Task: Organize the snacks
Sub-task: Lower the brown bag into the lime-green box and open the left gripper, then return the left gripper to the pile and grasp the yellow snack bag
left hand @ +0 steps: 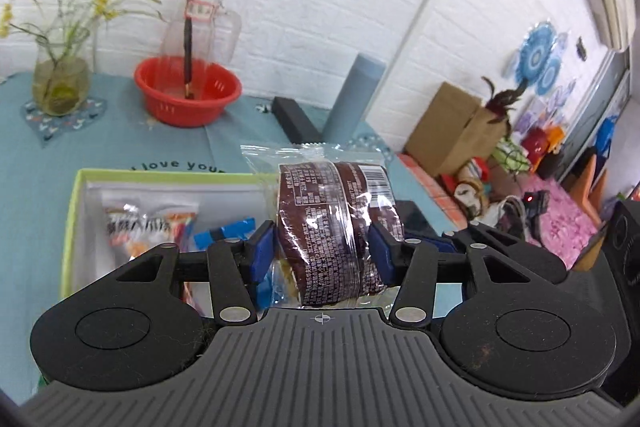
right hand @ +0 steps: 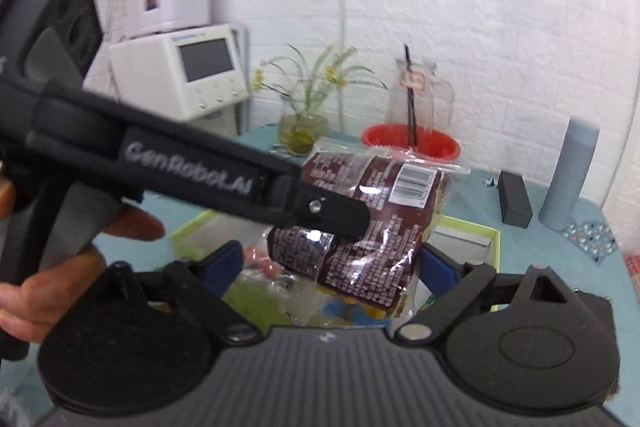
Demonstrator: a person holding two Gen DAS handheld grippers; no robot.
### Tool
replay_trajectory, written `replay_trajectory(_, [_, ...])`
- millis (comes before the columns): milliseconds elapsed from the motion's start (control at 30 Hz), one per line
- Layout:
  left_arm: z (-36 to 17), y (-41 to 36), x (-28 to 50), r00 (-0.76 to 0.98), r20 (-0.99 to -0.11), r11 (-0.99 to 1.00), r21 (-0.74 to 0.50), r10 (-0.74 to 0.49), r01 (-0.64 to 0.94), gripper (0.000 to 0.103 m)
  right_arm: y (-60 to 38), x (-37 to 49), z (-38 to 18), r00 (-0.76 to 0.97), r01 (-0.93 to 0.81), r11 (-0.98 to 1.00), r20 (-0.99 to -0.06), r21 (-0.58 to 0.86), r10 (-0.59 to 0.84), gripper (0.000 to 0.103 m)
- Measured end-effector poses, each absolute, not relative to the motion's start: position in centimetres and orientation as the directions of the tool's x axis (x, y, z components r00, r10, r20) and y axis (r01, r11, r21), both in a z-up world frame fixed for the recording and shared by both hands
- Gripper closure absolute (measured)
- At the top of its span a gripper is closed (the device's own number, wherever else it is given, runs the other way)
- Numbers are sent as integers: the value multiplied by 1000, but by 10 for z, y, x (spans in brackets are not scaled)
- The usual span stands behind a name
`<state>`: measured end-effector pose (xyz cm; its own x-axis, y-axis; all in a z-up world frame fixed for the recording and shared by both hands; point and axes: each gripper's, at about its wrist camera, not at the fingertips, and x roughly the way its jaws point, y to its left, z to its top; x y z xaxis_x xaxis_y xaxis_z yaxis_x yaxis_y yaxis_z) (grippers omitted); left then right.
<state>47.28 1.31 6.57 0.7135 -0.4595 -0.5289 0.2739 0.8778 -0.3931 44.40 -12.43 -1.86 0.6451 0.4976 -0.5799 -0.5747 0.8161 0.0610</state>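
Note:
My left gripper (left hand: 322, 247) is shut on a brown snack packet (left hand: 332, 227) in clear wrap with a barcode, held upright above the right end of a green-rimmed white box (left hand: 76, 203). The box holds several snack packets (left hand: 148, 223). In the right wrist view the same brown packet (right hand: 360, 223) hangs in the left gripper's black fingers (right hand: 336, 217), just in front of my right gripper (right hand: 332, 267), which is open with its blue pads on either side of the packet, apart from it. The box rim (right hand: 494, 239) shows below.
On the teal tablecloth stand a red basket (left hand: 188, 95) with a glass jug, a plant vase (left hand: 60, 83), a grey-blue cylinder (left hand: 352, 99) and a black box (left hand: 296, 123). Cardboard boxes and toys (left hand: 472, 131) lie on the floor at right. White appliances (right hand: 180, 71) stand at the back left.

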Motion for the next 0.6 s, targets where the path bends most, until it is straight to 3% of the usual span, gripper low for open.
replay_trajectory(33, [56,13,488,704,-543,879,-395,-458,267,67,-127,460,-26,629,-560,823,-600,89,493,9])
replay_trajectory(100, [41,15,505,694,-569,888,-390,-440,244,51,-133,478,-36,627,-525,843,-618,115,475,9])
replay_trajectory(200, [32,18,503,719,-553,899,-363,-420,245,37,-144,478,-39,657,-496,861,-599,114,457,9])
replay_trajectory(267, [32,17,494,743,-538,910,-335,-399,246,33,-150,467,-37,686,-477,872,-572,112,449,8])
replay_trajectory(333, [37,15,486,754,-525,912,-321,-395,255,33,-152,460,-33,702,-463,880,-562,106,437,0])
replay_trajectory(600, [68,14,416,779,-463,904,-275,-423,328,28,-160,379,-7,662,-557,815,-508,157,551,0])
